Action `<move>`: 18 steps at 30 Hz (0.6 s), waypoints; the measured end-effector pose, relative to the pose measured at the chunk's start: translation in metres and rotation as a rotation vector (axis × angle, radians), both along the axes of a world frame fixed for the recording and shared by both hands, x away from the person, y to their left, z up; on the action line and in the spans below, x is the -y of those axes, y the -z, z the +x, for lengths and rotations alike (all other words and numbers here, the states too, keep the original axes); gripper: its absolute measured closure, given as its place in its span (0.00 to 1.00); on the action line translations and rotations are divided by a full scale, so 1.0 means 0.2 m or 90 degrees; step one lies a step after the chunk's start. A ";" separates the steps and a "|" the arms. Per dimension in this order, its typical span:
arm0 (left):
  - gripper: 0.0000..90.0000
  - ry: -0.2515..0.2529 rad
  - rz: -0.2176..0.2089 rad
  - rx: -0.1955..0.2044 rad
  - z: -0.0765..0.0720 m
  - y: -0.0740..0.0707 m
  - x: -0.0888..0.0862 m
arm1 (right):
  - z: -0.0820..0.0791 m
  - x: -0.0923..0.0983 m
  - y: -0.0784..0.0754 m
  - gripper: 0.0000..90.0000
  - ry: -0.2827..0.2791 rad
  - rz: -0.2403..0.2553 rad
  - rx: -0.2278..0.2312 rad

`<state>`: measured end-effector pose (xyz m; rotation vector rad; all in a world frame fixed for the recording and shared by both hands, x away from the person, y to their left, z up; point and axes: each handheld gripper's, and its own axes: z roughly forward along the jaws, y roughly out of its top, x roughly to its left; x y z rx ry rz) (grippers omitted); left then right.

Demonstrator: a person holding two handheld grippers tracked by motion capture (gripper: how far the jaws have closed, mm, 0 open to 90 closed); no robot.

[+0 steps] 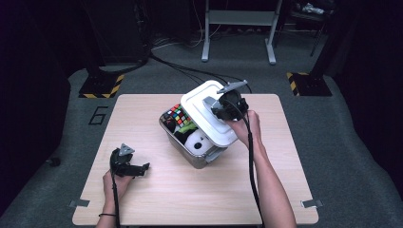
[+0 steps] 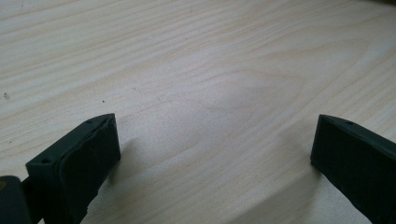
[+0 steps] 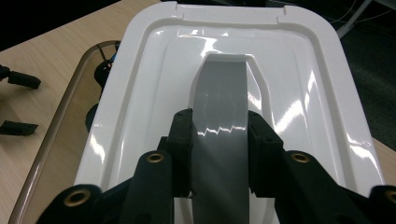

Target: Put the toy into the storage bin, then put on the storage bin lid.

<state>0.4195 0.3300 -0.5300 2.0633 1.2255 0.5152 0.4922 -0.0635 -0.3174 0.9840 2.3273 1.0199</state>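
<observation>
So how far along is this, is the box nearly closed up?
Judging by the pictures, partway. The toys already sit in the box. The right gripper has its jaws clamped on the grey handle of the white lid, which covers only part of the box. Left: seating it squarely. The left gripper rests open on the table.

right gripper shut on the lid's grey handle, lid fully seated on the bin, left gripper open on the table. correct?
One thing is off: the lid is not fully seated. The high view shows it shifted to one side of the bin, leaving the cube and other contents uncovered. The rest holds: right gripper is shut on the grey handle, left gripper is open on the table.
</observation>
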 end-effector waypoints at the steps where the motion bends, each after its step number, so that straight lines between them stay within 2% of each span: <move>1: 0.01 0.000 0.000 0.000 0.00 0.00 0.00 | 0.01 -0.01 0.00 0.74 -0.005 0.003 0.007; 3: 0.01 0.000 0.000 0.000 0.00 0.00 0.00 | 0.00 -0.03 0.01 0.74 0.001 0.004 -0.005; 7: 0.01 -0.001 -0.003 -0.001 0.00 0.00 0.00 | 0.01 -0.05 0.03 0.74 -0.013 0.007 0.003; 18: 0.01 -0.004 -0.006 -0.004 0.00 0.00 0.00 | 0.03 -0.14 0.06 0.74 -0.037 0.001 -0.010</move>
